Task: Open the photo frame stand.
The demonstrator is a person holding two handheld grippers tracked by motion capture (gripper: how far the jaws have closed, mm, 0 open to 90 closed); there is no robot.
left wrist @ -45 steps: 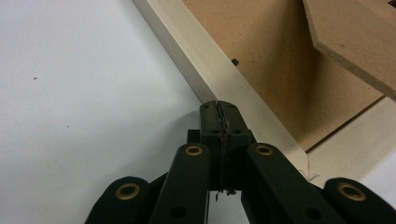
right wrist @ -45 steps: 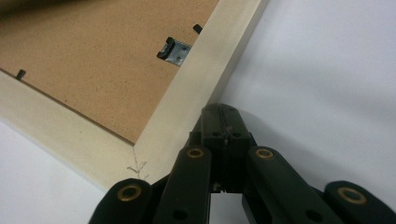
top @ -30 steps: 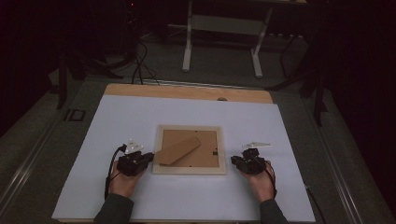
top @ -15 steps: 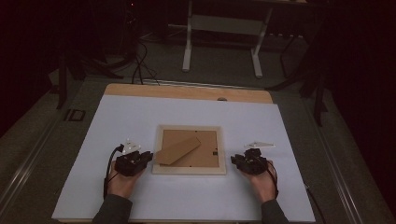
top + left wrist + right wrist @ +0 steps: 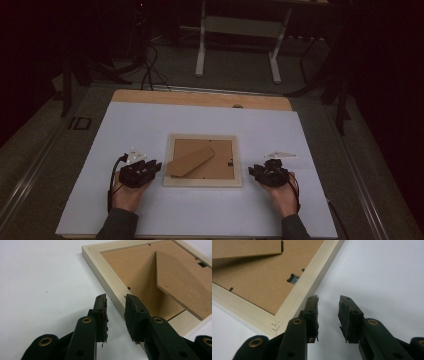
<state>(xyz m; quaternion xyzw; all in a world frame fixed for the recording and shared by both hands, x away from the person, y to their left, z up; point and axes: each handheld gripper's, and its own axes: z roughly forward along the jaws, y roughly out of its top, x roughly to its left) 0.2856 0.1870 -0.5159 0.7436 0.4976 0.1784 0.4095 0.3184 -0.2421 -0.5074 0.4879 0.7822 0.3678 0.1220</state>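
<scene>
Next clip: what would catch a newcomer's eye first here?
A pale wooden picture frame lying face down in the middle of the white table, its brown stand flap slanting across the back. The left gripper sits at its left edge and the right gripper at its right. Both have just been opening; in the left gripper view the frame's edge lies between the fingers, which do not press it.

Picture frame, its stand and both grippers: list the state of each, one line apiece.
Picture frame: lying face down, brown backing up, on the white table sheet.
Stand flap: lying aslant across the backing, free end slightly lifted.
Left gripper: jaws just been opening, astride the frame's left rail, not pressing it.
Right gripper: jaws just been opening, nothing between them, beside the frame's right rail.
</scene>
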